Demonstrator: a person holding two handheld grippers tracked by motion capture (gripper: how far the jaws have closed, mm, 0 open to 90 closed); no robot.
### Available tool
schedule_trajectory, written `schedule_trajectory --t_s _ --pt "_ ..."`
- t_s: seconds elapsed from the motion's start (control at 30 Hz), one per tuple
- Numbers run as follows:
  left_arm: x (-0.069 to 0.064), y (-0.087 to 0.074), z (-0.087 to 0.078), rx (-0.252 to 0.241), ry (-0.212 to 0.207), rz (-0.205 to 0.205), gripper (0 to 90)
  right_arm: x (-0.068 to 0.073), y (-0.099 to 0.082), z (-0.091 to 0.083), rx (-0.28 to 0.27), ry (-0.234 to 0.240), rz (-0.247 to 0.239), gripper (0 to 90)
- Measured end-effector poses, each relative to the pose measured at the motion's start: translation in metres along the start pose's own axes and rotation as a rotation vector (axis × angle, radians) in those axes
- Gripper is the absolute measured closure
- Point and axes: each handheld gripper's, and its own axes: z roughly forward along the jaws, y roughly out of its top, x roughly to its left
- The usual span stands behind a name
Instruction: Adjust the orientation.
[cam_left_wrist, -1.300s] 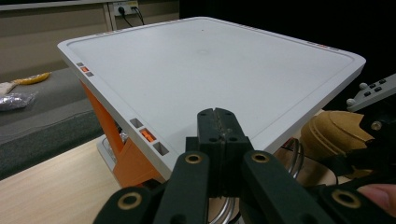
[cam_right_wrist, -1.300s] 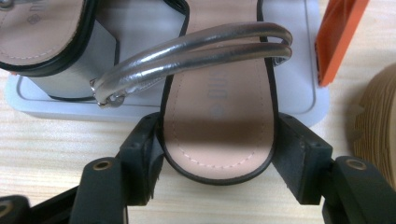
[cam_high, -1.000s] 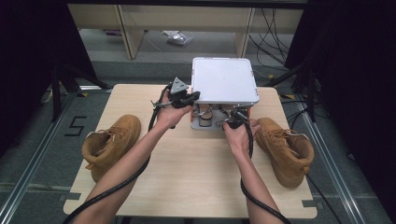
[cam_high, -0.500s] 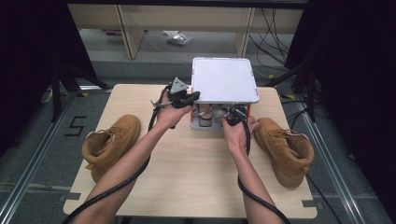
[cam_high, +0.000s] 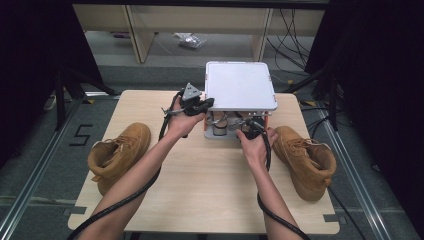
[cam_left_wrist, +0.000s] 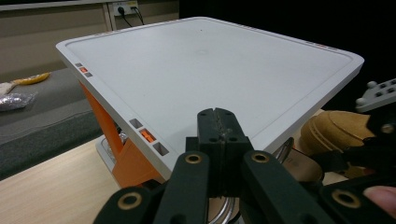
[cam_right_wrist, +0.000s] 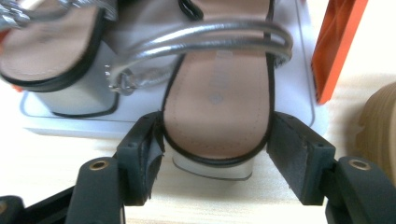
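We see the right gripper (cam_right_wrist: 215, 158) with its jaws around the heel of a sandal (cam_right_wrist: 217, 112) on the rack's (cam_high: 241, 85) lower shelf, seemingly gripping it, though contact on one side is unclear. The left gripper (cam_left_wrist: 218, 122) is closed and empty, at the rack's white top.

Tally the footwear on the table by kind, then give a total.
Boots: 2, left boot and right boot
Sandals: 2, near sandal and far sandal, both on the lower shelf of the rack
Total: 4
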Motion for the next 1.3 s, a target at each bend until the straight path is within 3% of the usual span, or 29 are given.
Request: schedule_trajectory --t_s 0.1,0.13,0.23,0.3,0.33,0.37,0.47,0.5,0.53,0.6,0.63,0.7,0.77,0.9,1.03,1.1,1.17,1.2,1.3 --pt "0.000 0.000 0.000 0.001 0.001 0.000 90.0 0.000 0.002 -0.013 -0.047 -0.005 0.002 43.9" --pt "0.000 0.000 0.000 0.001 0.001 -0.001 90.0 0.000 0.002 -0.017 -0.038 0.005 0.014 48.2" --pt "0.000 0.000 0.000 0.000 0.002 0.000 90.0 -0.007 0.001 -0.028 -0.008 0.021 -0.017 71.7" --pt "0.000 0.000 0.000 0.001 0.002 0.000 90.0 -0.008 -0.003 -0.033 0.022 0.027 0.006 84.8" --pt "0.000 0.000 0.000 0.001 0.002 0.000 90.0 -0.008 -0.004 -0.034 0.046 0.024 0.024 88.1" --pt "0.000 0.000 0.000 0.001 0.002 -0.001 90.0 -0.012 -0.005 -0.033 0.050 0.028 -0.002 90.0" --pt "0.000 0.000 0.000 0.001 0.003 0.000 90.0 -0.016 -0.008 -0.025 0.073 0.044 -0.031 90.0" --pt "0.000 0.000 0.000 0.001 0.002 -0.001 90.0 -0.013 -0.009 -0.025 0.094 0.043 0.019 90.0" --pt "0.000 0.000 0.000 0.000 0.001 -0.002 90.0 -0.014 -0.010 -0.022 0.095 0.043 -0.009 90.0" --pt "0.000 0.000 0.000 0.001 0.001 -0.001 90.0 -0.012 -0.009 -0.019 0.108 0.051 0.023 90.0" --pt "0.000 0.000 0.000 0.001 0.001 0.000 90.0 -0.013 -0.010 -0.015 0.098 0.056 -0.003 90.0" --pt "0.000 0.000 0.000 0.001 0.001 0.000 90.0 -0.010 -0.008 -0.016 0.115 0.059 0.037 90.0" --pt "0.000 0.000 0.000 -0.001 0.001 -0.002 90.0 -0.011 -0.009 -0.013 0.088 0.069 0.012 90.0" --pt "0.000 0.000 0.000 -0.001 0.002 0.000 90.0 -0.008 -0.007 -0.013 0.088 0.047 0.043 90.0" --pt "0.000 0.000 0.000 -0.001 0.001 0.001 90.0 -0.008 -0.006 -0.008 0.055 0.040 0.010 90.0" --pt "0.000 0.000 0.000 -0.001 0.001 0.000 90.0 -0.006 -0.004 -0.007 0.048 0.045 0.032 90.0" --pt "0.000 0.000 0.000 -0.001 0.001 0.001 90.0 -0.006 -0.003 -0.005 0.022 0.030 0.003 90.0" --pt "0.000 0.000 0.000 0.000 0.001 0.002 90.0 -0.003 -0.003 -0.005 0.036 0.024 0.029 90.0" --pt "0.000 0.000 0.000 -0.001 0.002 0.000 90.0 -0.006 -0.003 0.003 -0.007 0.030 -0.016 90.0"
